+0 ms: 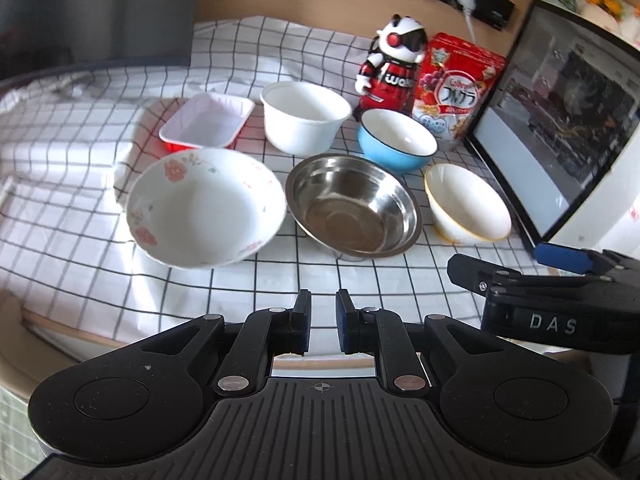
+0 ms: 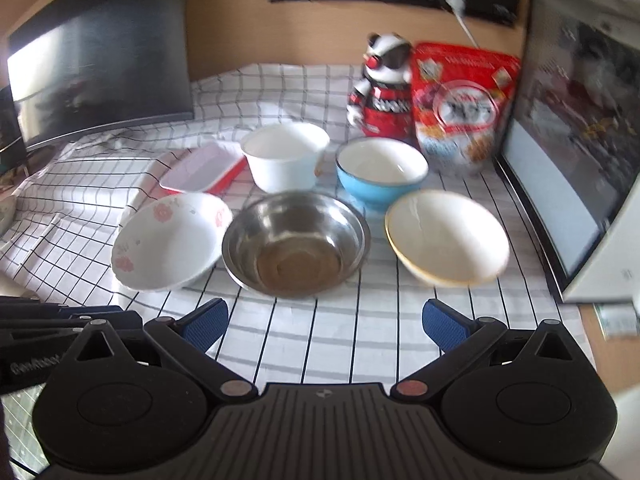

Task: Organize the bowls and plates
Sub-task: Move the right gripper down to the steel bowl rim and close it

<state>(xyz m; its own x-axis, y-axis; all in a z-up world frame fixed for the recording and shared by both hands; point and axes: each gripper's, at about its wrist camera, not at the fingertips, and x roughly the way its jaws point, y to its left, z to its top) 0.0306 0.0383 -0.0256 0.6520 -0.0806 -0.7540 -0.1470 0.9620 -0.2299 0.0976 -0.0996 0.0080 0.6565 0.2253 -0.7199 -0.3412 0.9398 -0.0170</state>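
1. The left gripper hovers at lower centre, jaws nearly together and empty; the right gripper gapes wide, empty.
2. Nothing is stacked yet: the floral bowl sits centre-left beside the steel bowl (apparently the opening step).
3. Next, the left jaws likely need to part before taking a rim.

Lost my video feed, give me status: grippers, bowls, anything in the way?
Left gripper shut, empty; right gripper open, empty. Steel bowl, floral bowl and the rest unstacked on checked cloth. Path clear.
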